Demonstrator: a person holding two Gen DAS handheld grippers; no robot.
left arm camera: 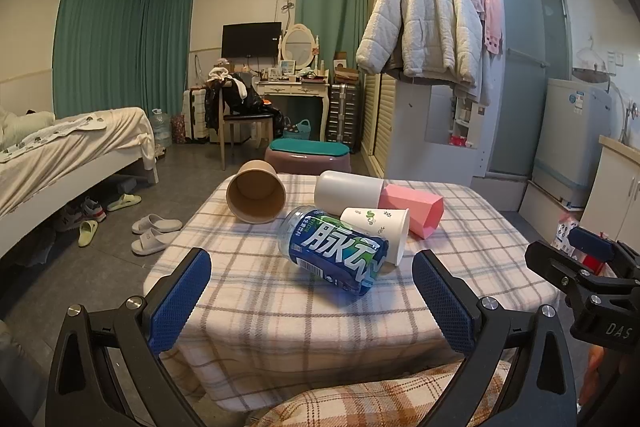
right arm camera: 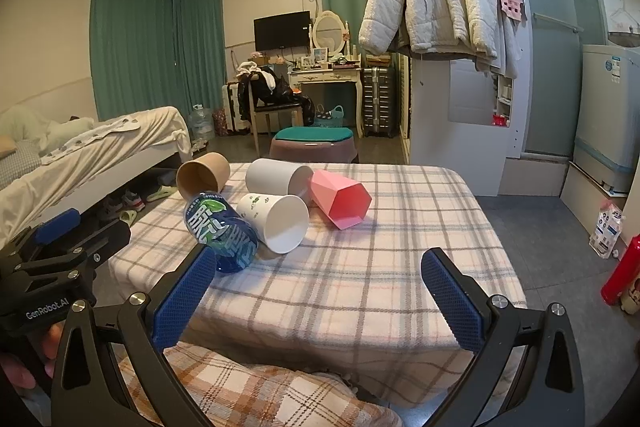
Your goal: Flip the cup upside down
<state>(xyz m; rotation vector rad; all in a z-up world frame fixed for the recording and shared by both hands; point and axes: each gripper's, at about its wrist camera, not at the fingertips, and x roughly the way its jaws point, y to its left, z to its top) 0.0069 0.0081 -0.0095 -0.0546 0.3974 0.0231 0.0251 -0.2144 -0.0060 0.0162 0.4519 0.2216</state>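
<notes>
Several cups lie on their sides on a plaid-covered table (left arm camera: 280, 307) (right arm camera: 380, 267): a brown paper cup (left arm camera: 256, 191) (right arm camera: 203, 175), a plain white cup (left arm camera: 348, 189) (right arm camera: 278, 177), a pink faceted cup (left arm camera: 412, 211) (right arm camera: 340, 199), a white leaf-print paper cup (left arm camera: 378, 233) (right arm camera: 274, 221) and a clear cup with a blue label (left arm camera: 336, 250) (right arm camera: 222, 237). My left gripper (left arm camera: 312, 301) is open and empty, short of the blue-label cup. My right gripper (right arm camera: 320, 297) is open and empty near the table's front edge.
A plaid cushion (left arm camera: 380, 403) (right arm camera: 248, 395) lies below the grippers. A bed (left arm camera: 60, 155) stands at the left with slippers (left arm camera: 154, 233) on the floor. A stool (left arm camera: 308, 155) stands behind the table. A red bottle (right arm camera: 624, 271) is at the right.
</notes>
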